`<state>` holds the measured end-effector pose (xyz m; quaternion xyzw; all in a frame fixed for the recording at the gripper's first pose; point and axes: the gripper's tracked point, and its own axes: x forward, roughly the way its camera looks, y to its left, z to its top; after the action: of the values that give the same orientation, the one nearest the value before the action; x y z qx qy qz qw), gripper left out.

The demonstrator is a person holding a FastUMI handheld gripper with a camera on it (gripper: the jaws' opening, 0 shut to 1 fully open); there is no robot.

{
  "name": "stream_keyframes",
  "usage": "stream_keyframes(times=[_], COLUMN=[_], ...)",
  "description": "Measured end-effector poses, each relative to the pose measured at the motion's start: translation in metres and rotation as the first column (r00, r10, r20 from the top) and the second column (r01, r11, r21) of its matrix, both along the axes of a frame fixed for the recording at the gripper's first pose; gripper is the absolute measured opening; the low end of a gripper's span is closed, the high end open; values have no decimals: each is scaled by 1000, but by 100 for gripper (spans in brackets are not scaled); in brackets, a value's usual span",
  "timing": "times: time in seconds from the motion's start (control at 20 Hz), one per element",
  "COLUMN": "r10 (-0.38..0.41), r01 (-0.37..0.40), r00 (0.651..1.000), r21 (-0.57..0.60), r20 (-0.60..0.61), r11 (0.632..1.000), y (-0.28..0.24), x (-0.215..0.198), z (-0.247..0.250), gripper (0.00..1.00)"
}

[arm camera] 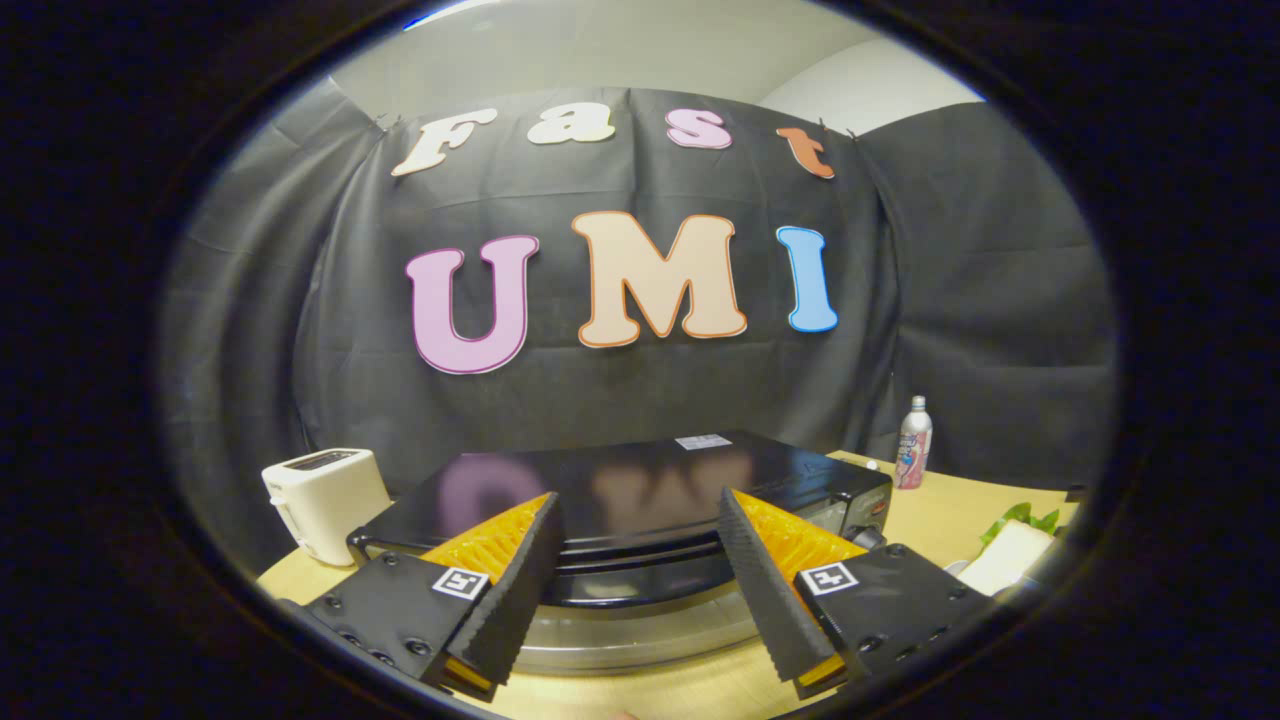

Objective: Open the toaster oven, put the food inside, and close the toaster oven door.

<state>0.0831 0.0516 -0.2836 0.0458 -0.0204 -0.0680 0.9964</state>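
A black toaster oven (640, 480) with a glossy top sits on the wooden table (930, 520), just ahead of my fingers. Its door (630, 625) faces me and looks closed, with a dark handle bar (630, 575) running across the top of the door between my fingertips. My gripper (640, 510) is open, its two fingers spread wide on either side of the handle bar and holding nothing. A pale slice of food (1005, 555) with a green leaf (1020, 520) beside it lies to the right of the oven.
A white pop-up toaster (325, 500) stands to the left of the oven. A small bottle (913, 443) stands at the back right of the table, near the black cloth wall.
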Motion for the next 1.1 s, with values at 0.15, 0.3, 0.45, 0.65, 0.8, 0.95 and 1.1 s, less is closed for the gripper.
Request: stream_keyframes(times=[0.15,0.3,0.45,0.65,0.8,0.95,1.1], r10=[1,3,-1,-32,-46,-54,-60], r01=[-1,-3,1,30,41,48,45], r00=[1000,1000,996,986,976,967,945], r21=[4,4,-7,-14,-28,-31,-54], r20=[1,-17,-86,-167,-211,-248,-321], r11=[1000,1000,1000,999,999,998,998], y=[-2,-7,-10,-16,-17,-18,-18], x=[-16,-51,-80,-110,-121,-128,-137], z=[-4,-14,-32,-58,-76,-90,-114], gripper=[96,95,94,93,92,91,89])
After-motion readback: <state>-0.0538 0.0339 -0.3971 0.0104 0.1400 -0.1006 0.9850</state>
